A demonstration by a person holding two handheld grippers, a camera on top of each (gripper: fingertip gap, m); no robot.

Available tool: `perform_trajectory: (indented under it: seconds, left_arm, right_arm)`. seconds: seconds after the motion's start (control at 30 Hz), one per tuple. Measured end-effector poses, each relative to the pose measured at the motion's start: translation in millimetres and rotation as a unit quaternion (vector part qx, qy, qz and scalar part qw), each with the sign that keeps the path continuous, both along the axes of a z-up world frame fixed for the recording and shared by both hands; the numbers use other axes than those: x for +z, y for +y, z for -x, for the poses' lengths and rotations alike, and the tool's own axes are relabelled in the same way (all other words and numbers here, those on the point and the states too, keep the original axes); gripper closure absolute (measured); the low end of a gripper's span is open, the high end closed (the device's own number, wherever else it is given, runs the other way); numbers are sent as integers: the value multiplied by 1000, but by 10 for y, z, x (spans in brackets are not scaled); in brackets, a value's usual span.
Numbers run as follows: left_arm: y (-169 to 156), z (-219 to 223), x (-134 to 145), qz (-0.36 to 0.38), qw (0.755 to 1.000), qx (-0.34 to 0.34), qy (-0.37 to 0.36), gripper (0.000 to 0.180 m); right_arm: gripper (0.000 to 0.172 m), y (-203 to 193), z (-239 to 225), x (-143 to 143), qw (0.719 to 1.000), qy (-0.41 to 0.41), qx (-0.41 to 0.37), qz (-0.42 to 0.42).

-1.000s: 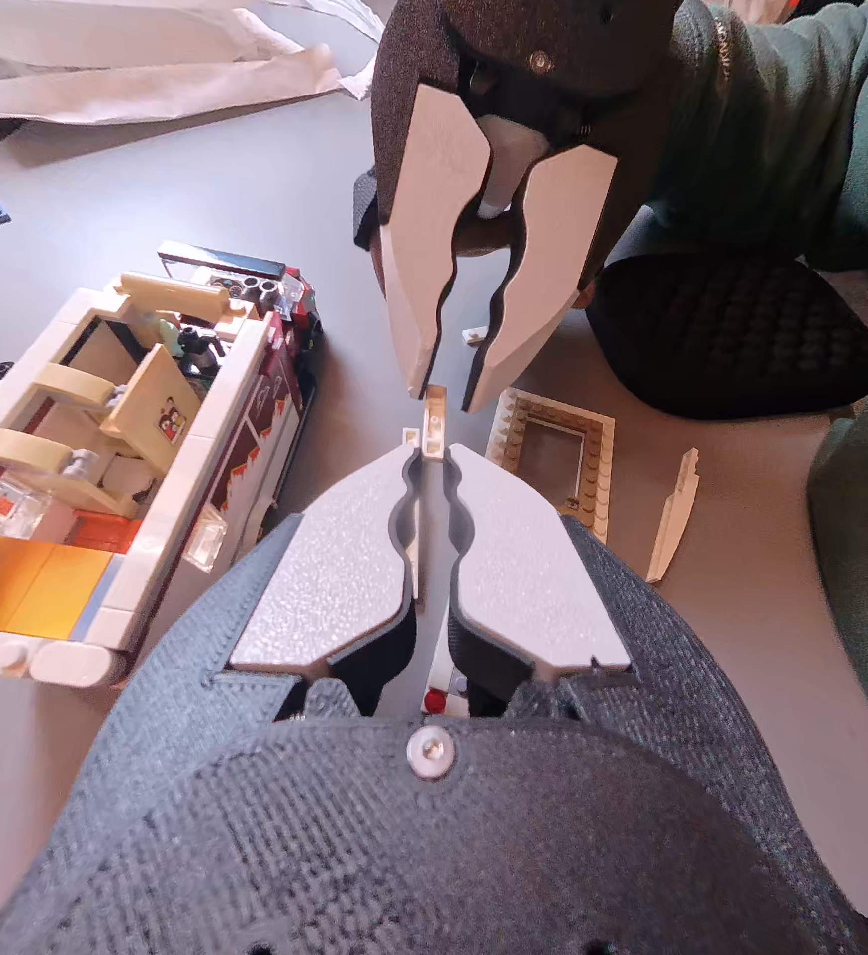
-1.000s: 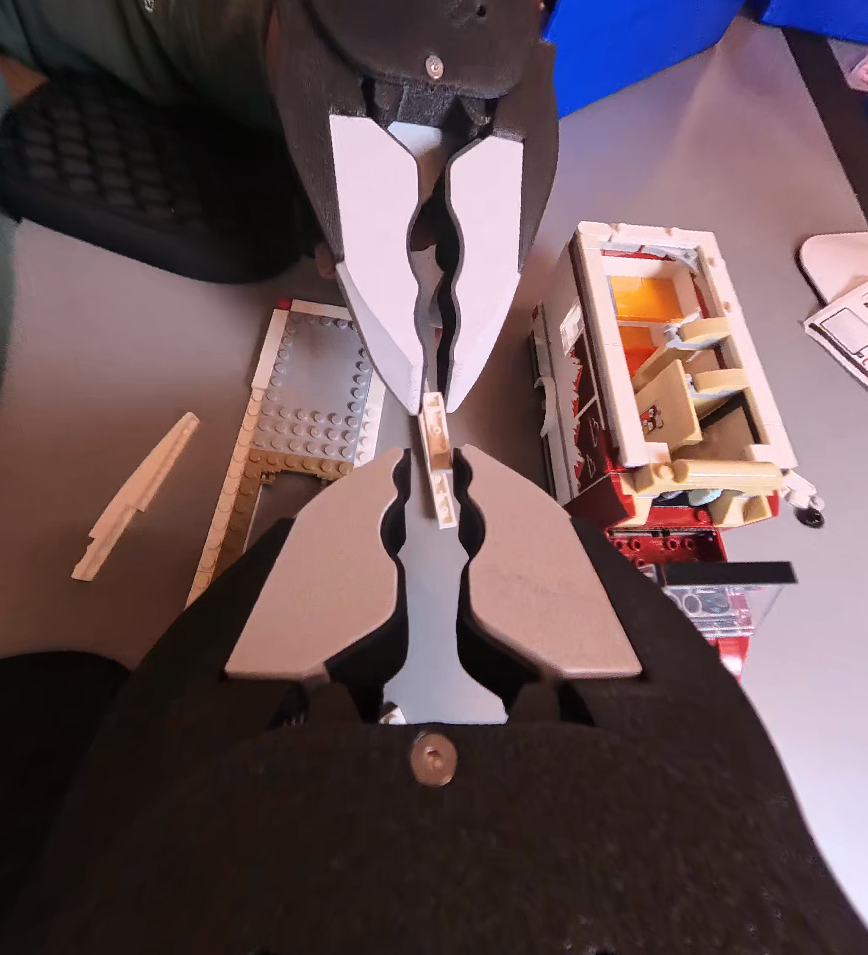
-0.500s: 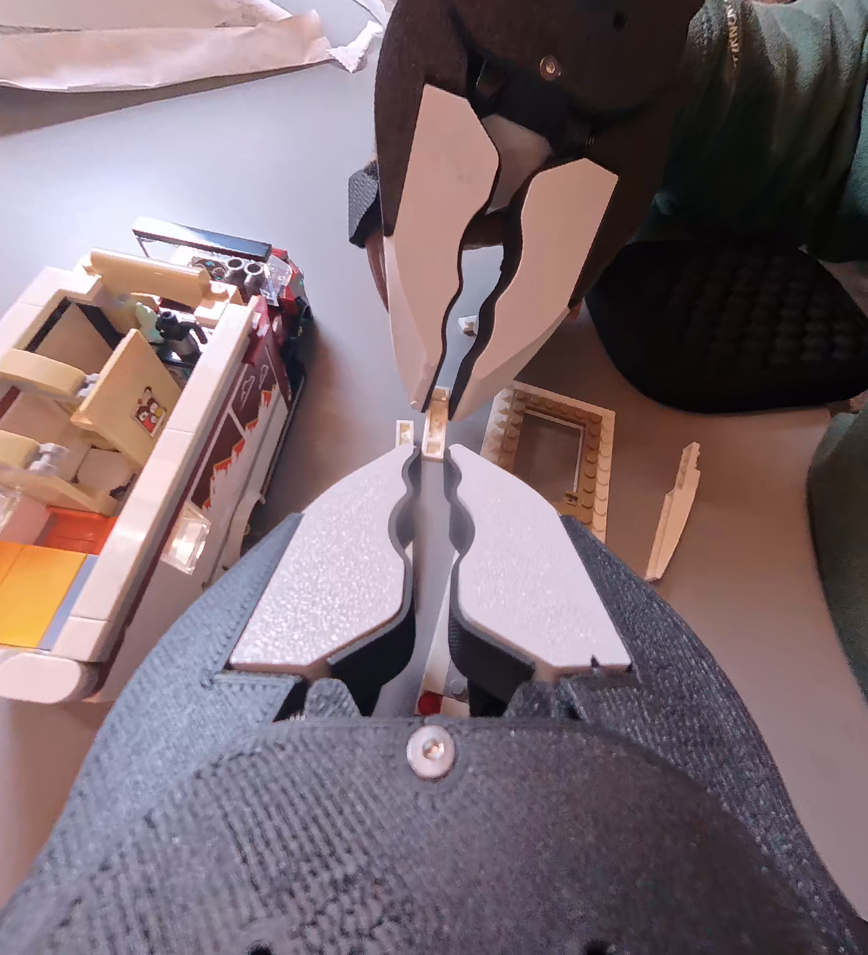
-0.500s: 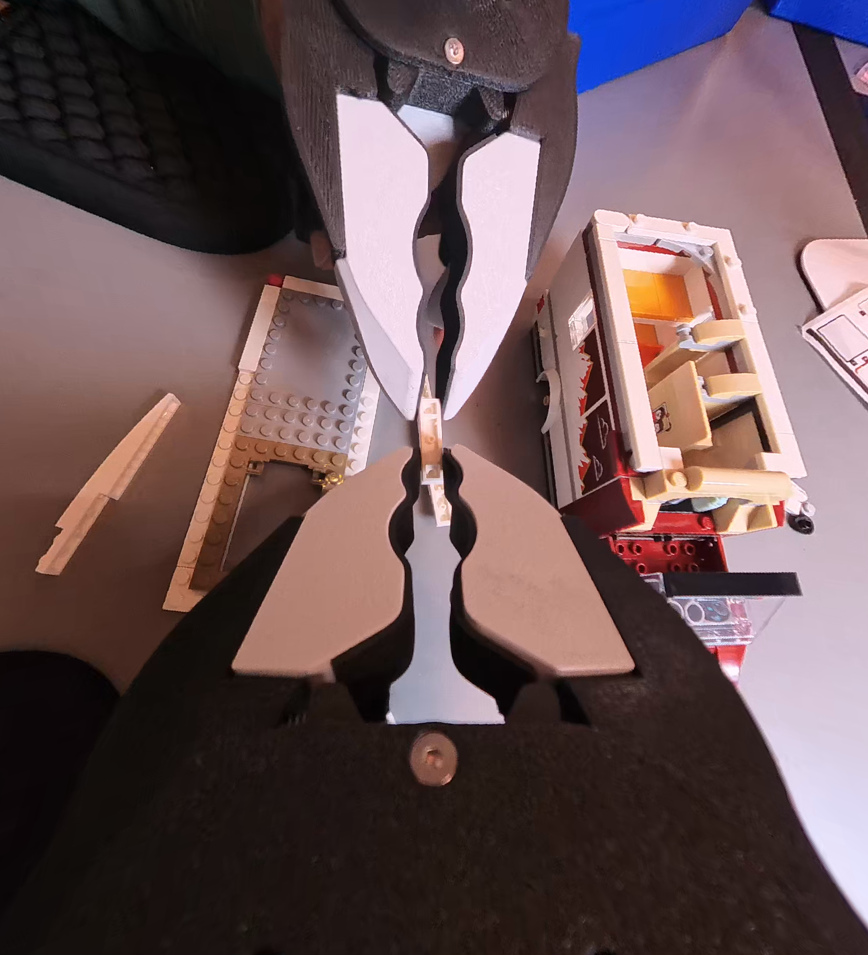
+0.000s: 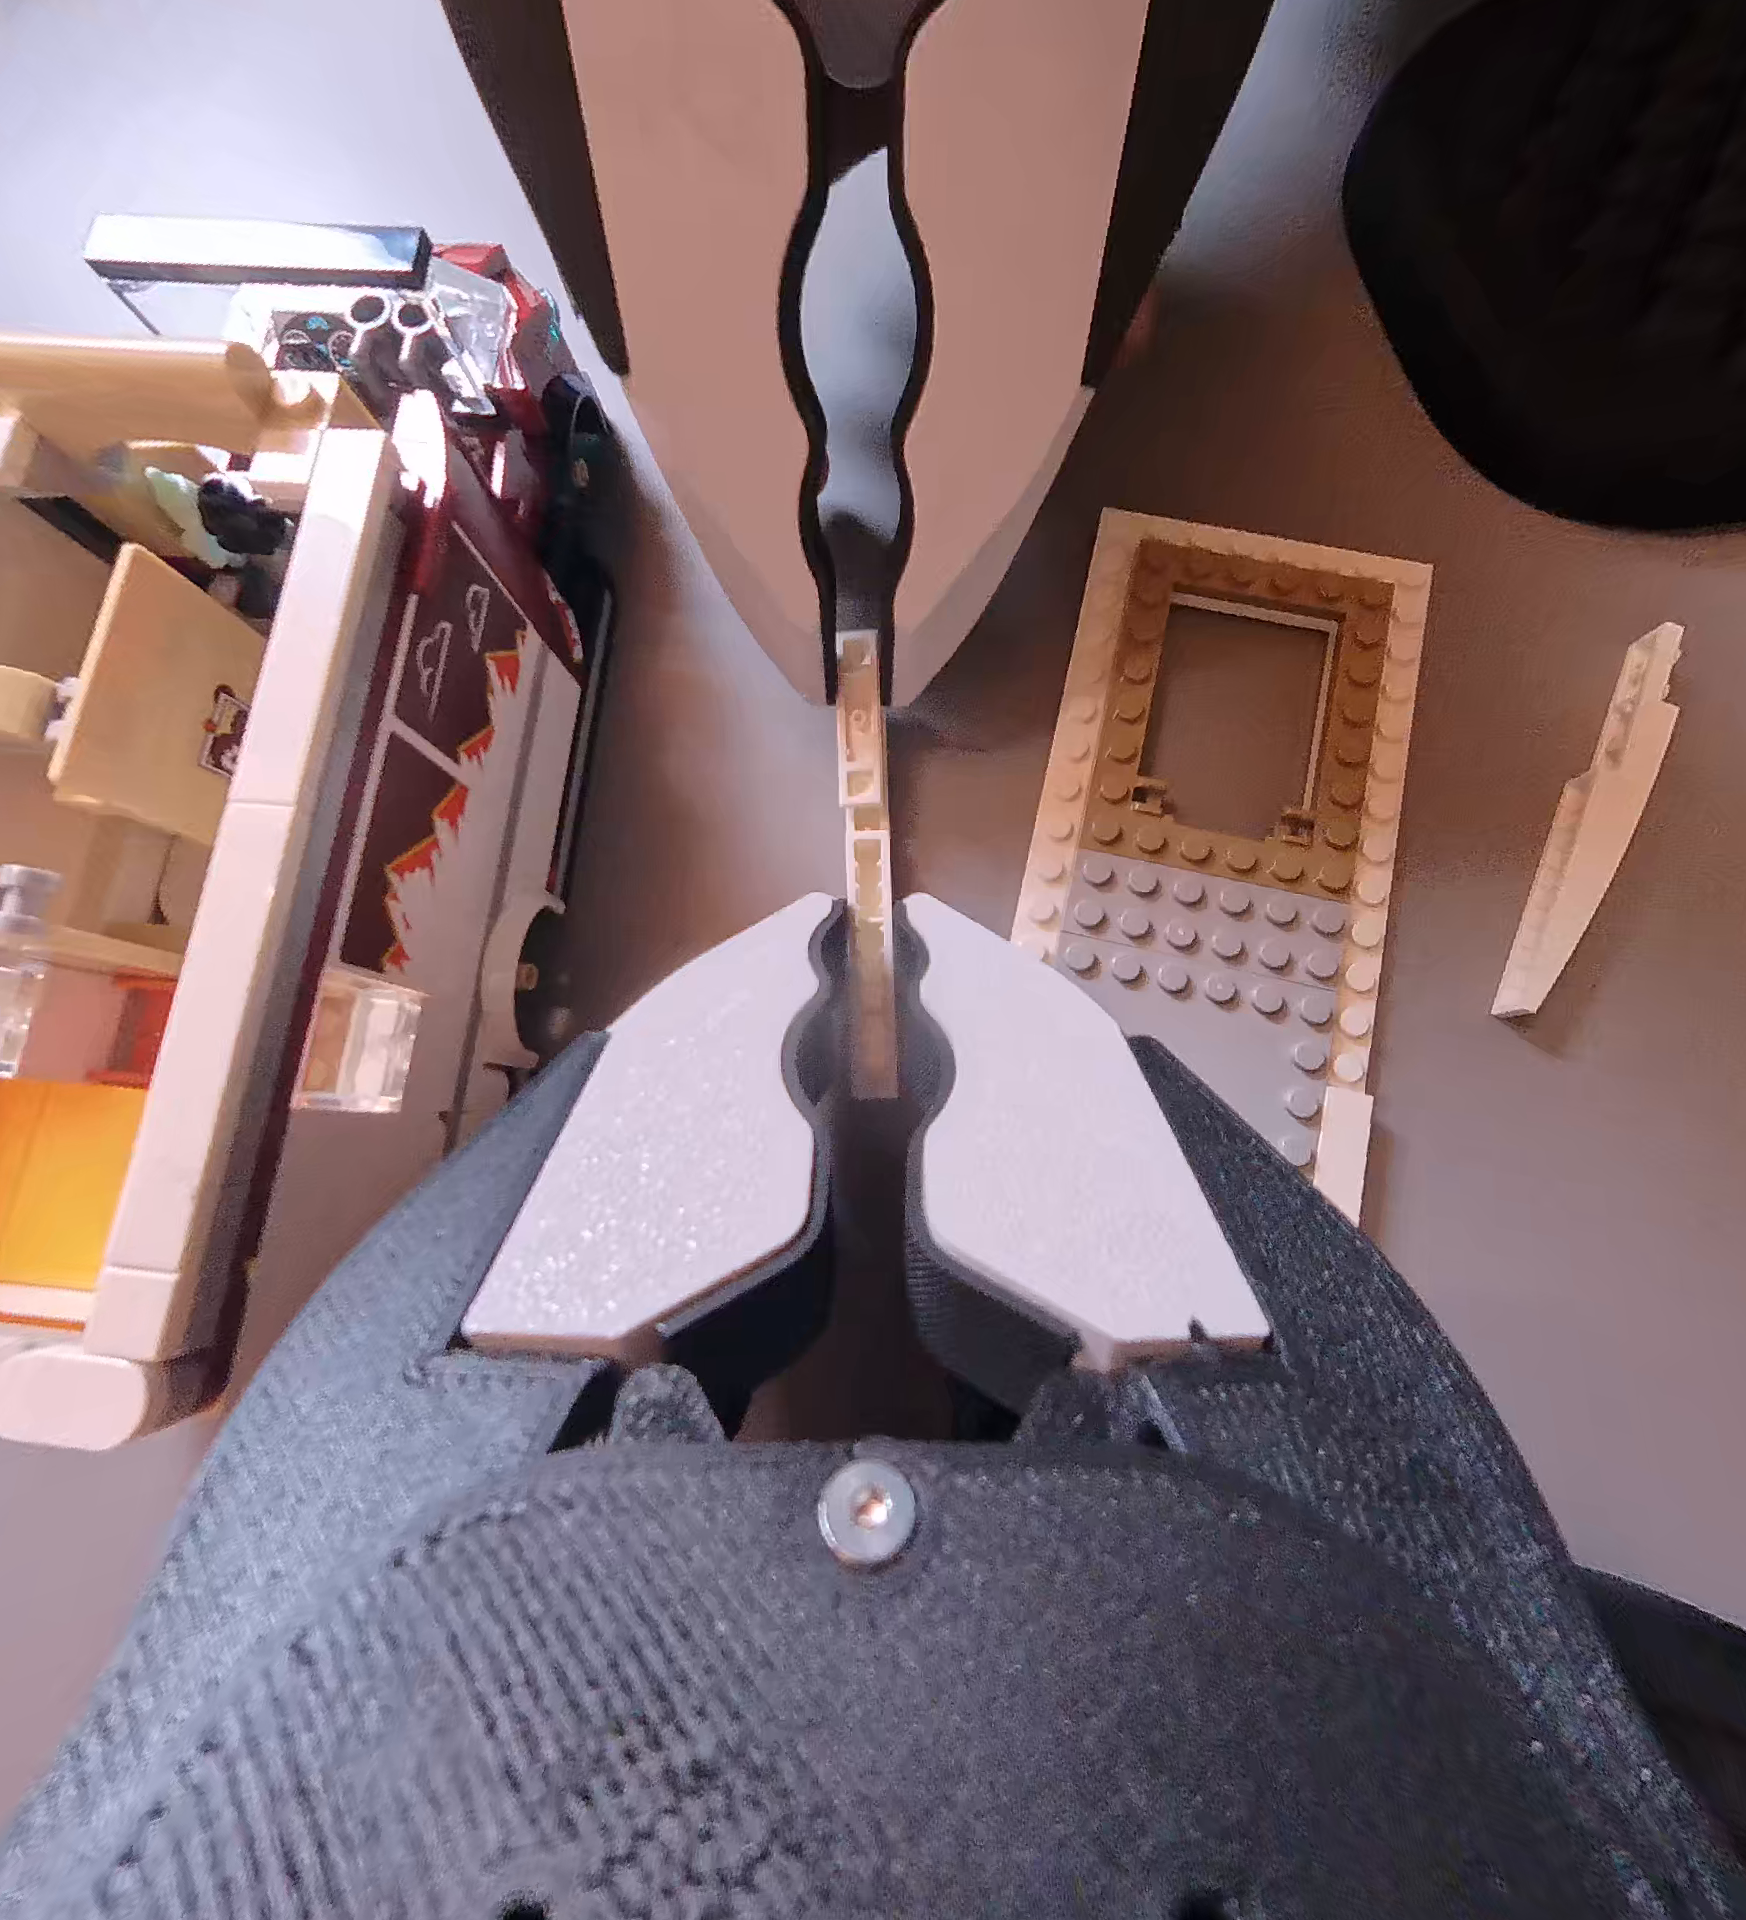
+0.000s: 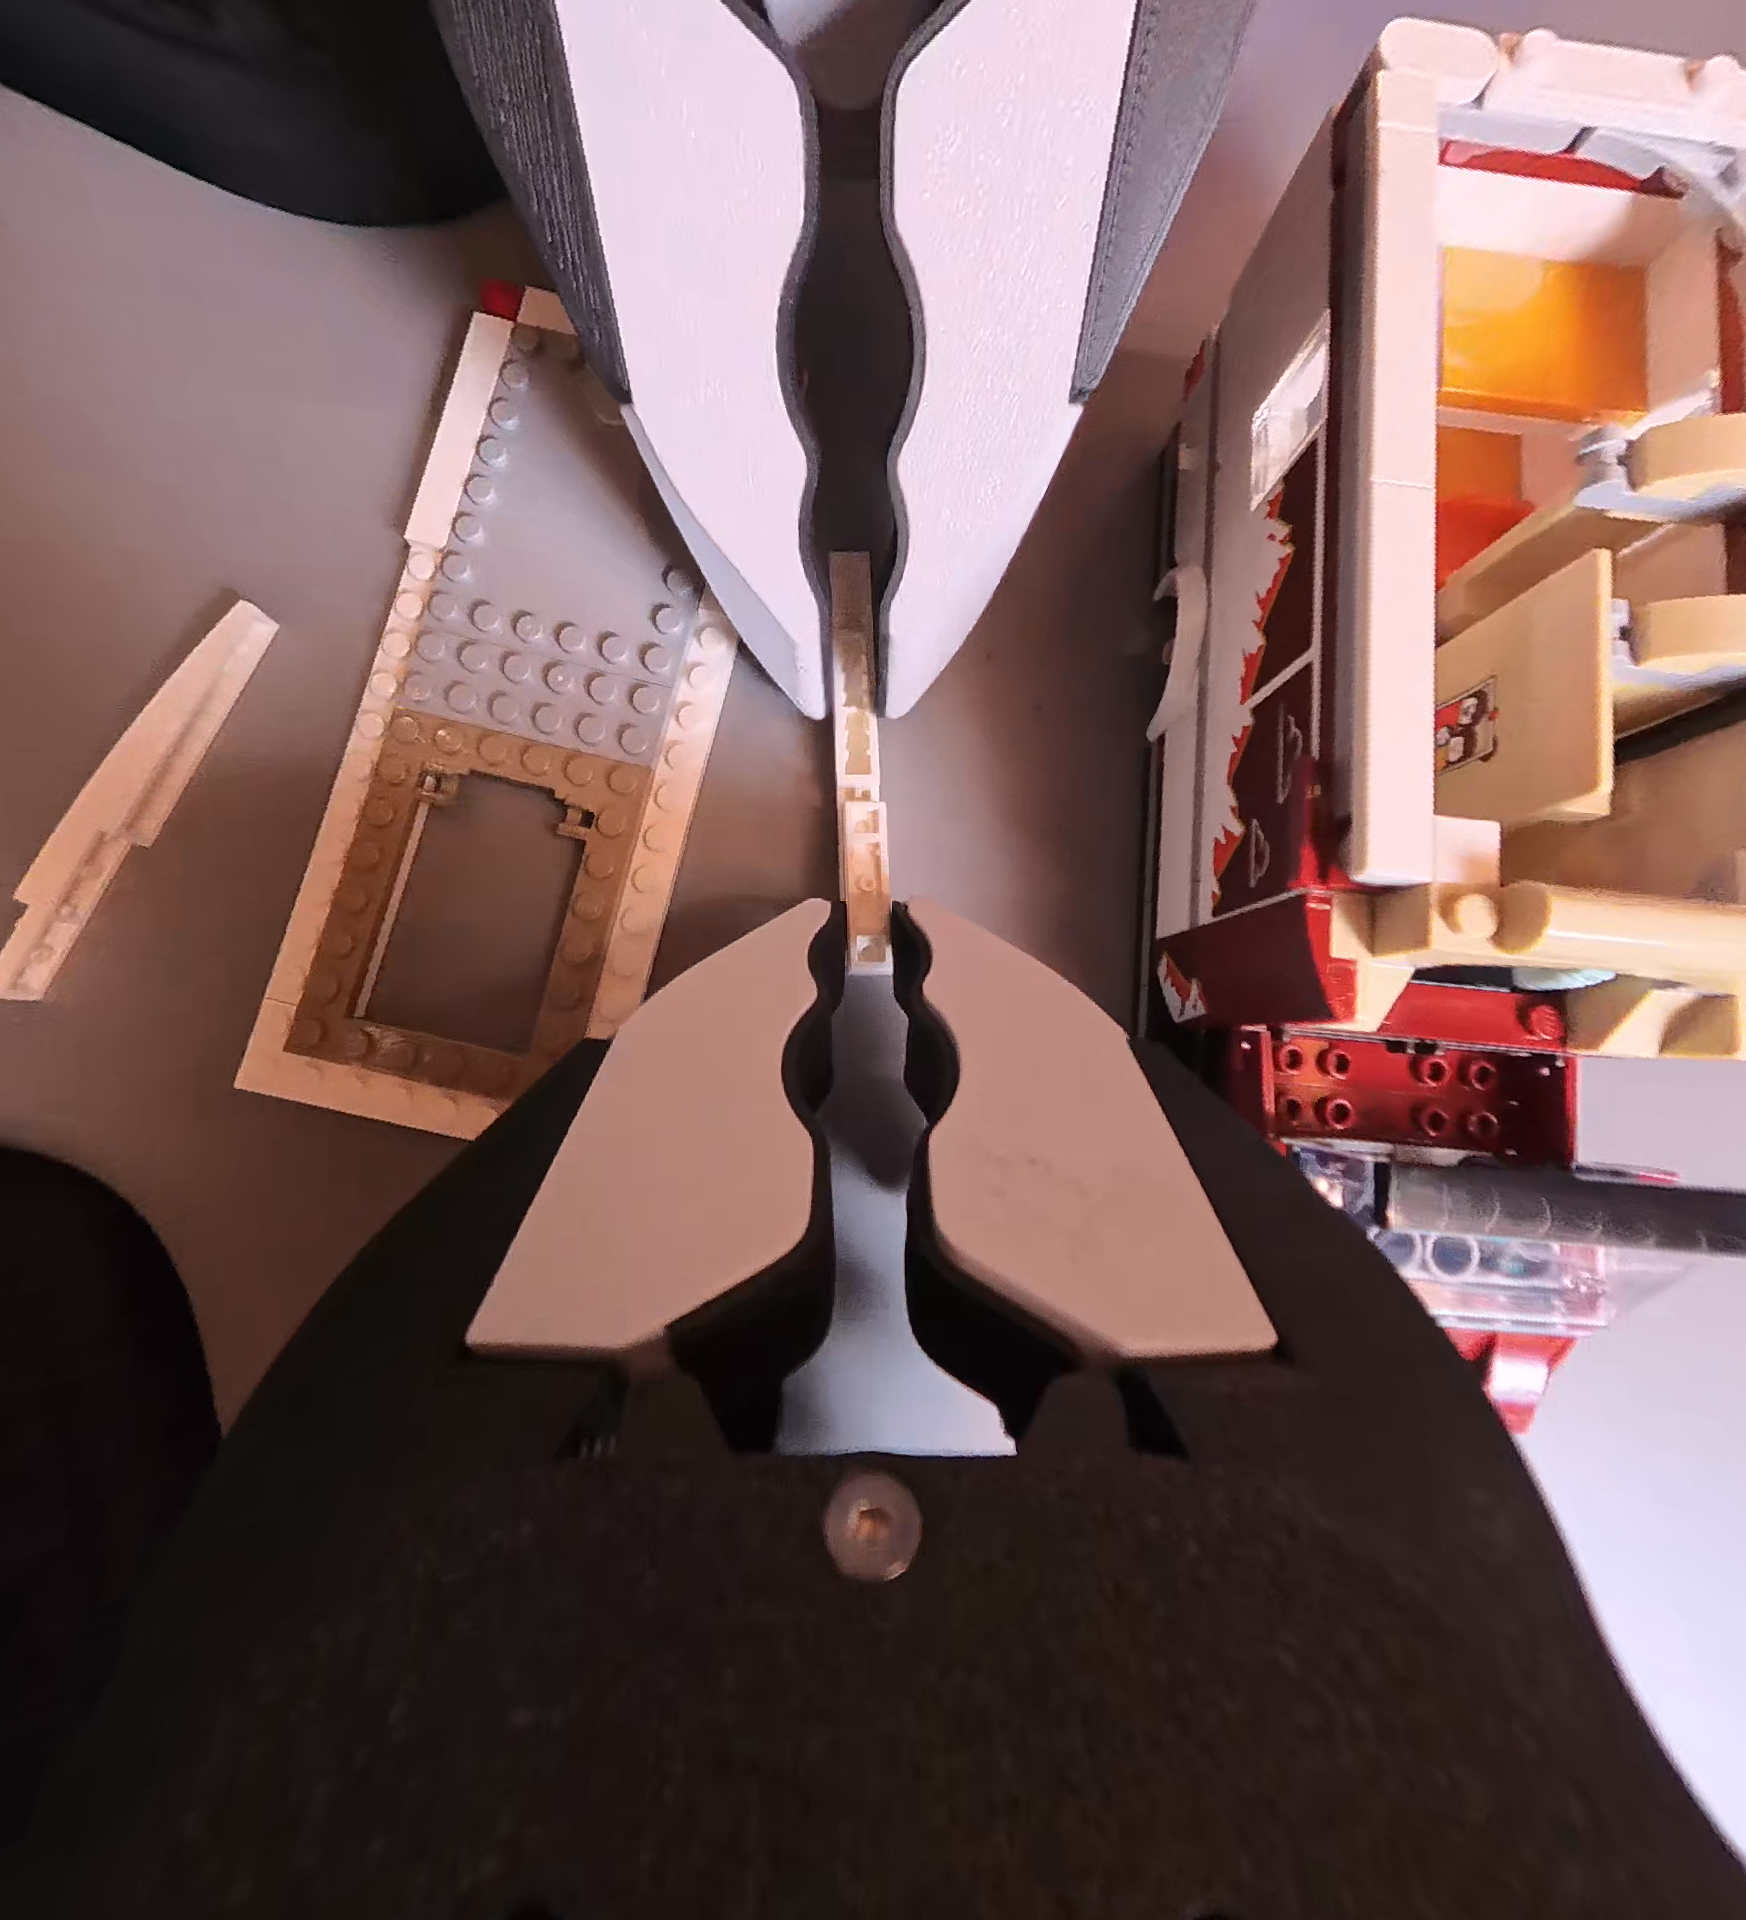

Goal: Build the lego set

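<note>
going left to right in the left wrist view: the open-topped brick-built camper van point(image 5: 256, 790) sits on the bench point(image 5: 723, 831) to the left, roof off, tan seats and an orange floor panel visible inside. it is well clear of both grippers.

centre: the left gripper point(image 5: 871, 914) has its jaws clamped on one end of a thin white brick strip point(image 5: 864, 769). the right gripper point(image 5: 861, 686) comes in from directly opposite, nose to nose, with its jaws clamped on the other end. the strip looks like two slim white pieces joined end to end, with a step at the joint roughly midway between the two sets of tips. its long axis runs straight along the line between the grippers, in line with both sets of fingers, held above the bench and not resting on it. both grippers are about equally near the joint.

right of centre: a studded tan, grey and white roof plate point(image 5: 1253, 831) with a rectangular opening lies flat on the bench, just beside the held strip and parallel to it. further right lies a loose white curved slope piece point(image 5: 1586, 821), apart from the plate.

the right wrist view agrees: the right gripper point(image 6: 864, 914) grips the near end of the strip point(image 6: 858, 769), the left gripper point(image 6: 853, 665) grips the far end, plate on one side, van on the other.
</note>
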State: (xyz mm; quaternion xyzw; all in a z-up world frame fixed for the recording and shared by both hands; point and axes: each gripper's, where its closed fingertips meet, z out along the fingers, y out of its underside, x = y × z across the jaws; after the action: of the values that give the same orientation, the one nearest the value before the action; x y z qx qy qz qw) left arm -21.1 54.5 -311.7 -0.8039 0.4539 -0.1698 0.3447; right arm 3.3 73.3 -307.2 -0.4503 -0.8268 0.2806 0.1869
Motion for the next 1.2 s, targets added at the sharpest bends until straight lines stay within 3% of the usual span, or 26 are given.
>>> perform_trajectory:
  seconds: [1.2]
  left_arm:
    - [67, 5, -14, 8, 1000, -2, 19, 162]
  right_arm:
    - [155, -77, 3, -2, 1000, -3, 8, 6]
